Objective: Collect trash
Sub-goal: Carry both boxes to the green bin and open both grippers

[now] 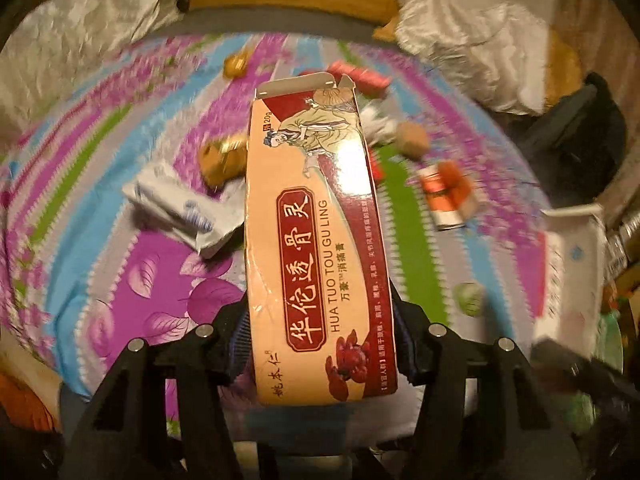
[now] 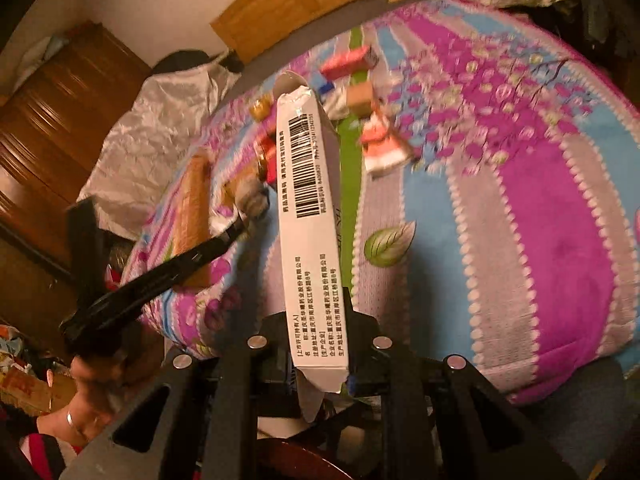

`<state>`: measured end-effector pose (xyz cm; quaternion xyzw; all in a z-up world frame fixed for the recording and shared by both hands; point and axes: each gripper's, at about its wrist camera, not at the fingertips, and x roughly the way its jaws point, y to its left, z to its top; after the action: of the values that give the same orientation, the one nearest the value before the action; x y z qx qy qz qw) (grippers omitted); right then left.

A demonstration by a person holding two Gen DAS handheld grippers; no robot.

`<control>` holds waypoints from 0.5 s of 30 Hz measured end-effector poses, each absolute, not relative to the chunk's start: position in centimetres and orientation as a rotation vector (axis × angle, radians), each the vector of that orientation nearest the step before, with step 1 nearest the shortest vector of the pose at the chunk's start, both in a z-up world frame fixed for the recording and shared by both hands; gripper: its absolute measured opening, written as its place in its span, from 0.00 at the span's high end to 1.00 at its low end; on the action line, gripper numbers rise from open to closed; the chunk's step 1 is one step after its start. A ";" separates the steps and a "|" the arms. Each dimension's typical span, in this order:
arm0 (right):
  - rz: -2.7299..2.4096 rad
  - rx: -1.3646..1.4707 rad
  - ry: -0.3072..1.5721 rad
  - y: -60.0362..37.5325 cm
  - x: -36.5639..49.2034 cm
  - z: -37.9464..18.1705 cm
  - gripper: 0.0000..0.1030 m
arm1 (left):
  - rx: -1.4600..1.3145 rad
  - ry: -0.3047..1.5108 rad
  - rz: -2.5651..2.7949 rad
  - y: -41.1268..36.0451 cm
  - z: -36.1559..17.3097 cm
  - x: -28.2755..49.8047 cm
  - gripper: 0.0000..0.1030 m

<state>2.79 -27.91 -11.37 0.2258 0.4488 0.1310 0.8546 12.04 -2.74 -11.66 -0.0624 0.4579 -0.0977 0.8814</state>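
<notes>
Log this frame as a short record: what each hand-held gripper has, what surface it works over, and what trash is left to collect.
left hand-held gripper: shut on peach-and-maroon carton, flap open at far end
right hand-held gripper: shut on white barcode carton, far end torn
surface: striped floral bedspread
uncollected: crumpled white paper, red box, several small blurred wrappers
bin: none in view

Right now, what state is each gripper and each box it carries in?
left gripper: shut on orange box.
orange box: lifted, far end flap open.
right gripper: shut on white box.
white box: lifted, both ends open.
</notes>
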 end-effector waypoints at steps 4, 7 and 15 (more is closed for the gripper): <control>0.189 0.500 0.847 -31.3 -0.4 -8.4 0.82 | -0.025 0.839 -0.279 -6.6 -7.9 10.5 0.47; 0.063 0.531 0.768 -35.4 -4.0 -5.6 0.82 | 0.035 0.773 -0.405 -10.9 -5.1 9.9 0.47; -0.471 0.621 0.626 -50.2 -16.8 1.0 0.81 | 0.205 0.758 -0.887 -28.5 -1.3 6.9 0.47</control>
<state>-16.82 -50.25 1.04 0.2976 0.3003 -0.2258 0.8777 6.95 -28.48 -1.29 0.0968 0.3573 -0.4179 0.8297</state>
